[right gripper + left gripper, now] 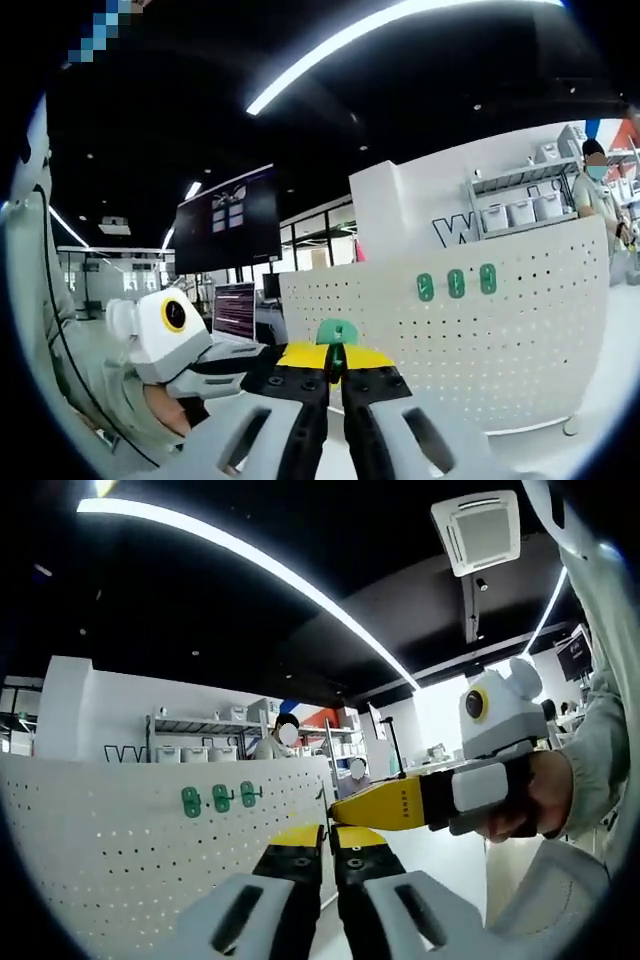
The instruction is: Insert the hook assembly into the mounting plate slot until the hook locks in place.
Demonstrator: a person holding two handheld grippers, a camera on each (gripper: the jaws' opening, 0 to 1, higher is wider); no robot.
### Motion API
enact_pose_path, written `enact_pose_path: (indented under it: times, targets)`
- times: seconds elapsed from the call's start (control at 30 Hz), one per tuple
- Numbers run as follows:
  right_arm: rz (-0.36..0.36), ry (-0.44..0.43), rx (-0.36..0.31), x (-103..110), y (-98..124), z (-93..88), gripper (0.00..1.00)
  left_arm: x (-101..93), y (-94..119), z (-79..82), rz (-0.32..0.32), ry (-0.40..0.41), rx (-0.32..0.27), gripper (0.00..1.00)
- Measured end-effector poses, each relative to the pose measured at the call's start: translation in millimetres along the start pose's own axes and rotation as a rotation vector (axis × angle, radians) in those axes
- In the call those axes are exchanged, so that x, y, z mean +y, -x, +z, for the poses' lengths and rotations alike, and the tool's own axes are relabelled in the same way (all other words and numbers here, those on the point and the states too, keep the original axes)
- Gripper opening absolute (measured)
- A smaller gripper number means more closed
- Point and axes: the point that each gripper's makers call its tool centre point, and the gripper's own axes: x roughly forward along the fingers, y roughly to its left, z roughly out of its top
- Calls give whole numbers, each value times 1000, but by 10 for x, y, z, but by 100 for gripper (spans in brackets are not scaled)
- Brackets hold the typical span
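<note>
Nearest the lens in the right gripper view, the right gripper (336, 372) is seen with its jaws clamped on a green hook assembly (337, 333), whose top stands up just above the yellow jaw tips. It is held upright and forward, presumably so that its back can be offered to the board. Beside it, to the left, the left gripper (215, 365) is carried low in a hand.

Closest in the left gripper view, the left gripper (329, 842) is shown with its jaws brought together and nothing visible between them (it looks idle, judged as kept clear of the work). Just beyond, the right gripper (400, 802) is held across the view by a hand (525, 798), its tip reaching toward the edge of the white pegboard (120, 830).

Farther off, 3 green hooks (456, 282) are already seated in a row on the pegboard (500, 340). The held one is not yet inserted.
</note>
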Motion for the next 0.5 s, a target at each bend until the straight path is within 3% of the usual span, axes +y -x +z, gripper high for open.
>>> enact_pose_path:
  times: [0.13, 0.5]
  targets:
    - [-8, 47, 3, -4, 10, -1, 0, -7, -6, -10, -2, 7, 2, 4]
    - [-16, 28, 1, -27, 20, -33, 0, -23, -2, -58, -8, 0, 16, 6]
